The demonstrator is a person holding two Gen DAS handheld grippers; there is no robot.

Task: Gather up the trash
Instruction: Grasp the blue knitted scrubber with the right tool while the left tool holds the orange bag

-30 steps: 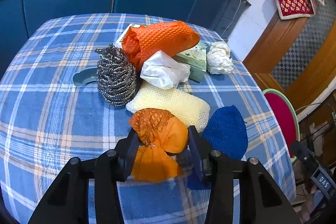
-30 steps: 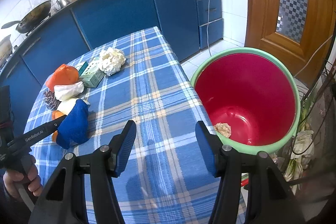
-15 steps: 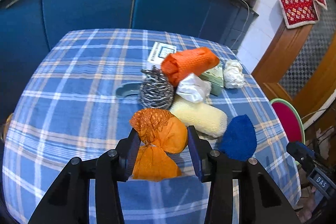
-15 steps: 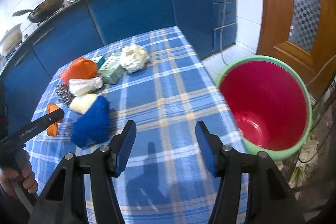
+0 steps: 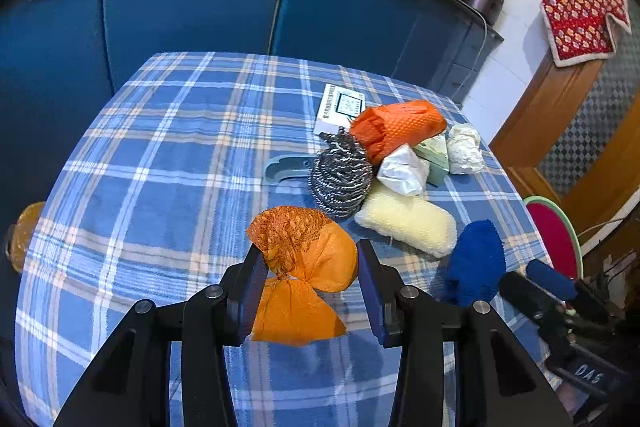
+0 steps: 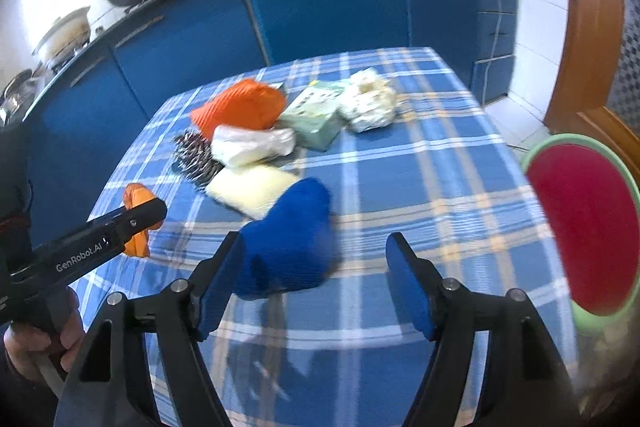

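On the left wrist view, the left gripper sits at 6 o'clock with its jaws clamped on an orange wrapper, a twisted bundle that stands clear above the blue checked tablecloth. At 1 o'clock from it lies the rest of the trash: a steel scourer, a pale yellow sponge touching it, a white crumpled bag, an orange mesh sleeve resting over a green box, a white printed card behind them, and a ball of white paper at the far right of the heap. A grey-blue handle pokes out from beside the scourer. At 3 o'clock a blue cloth lies near the table edge, with the red bin just past it, below the table.

On the right wrist view, the right gripper has its jaws wide apart. The blue cloth is at 11 o'clock between them, near the left finger; the blur hides whether they touch. The red bin with its green rim stands at 3 o'clock.
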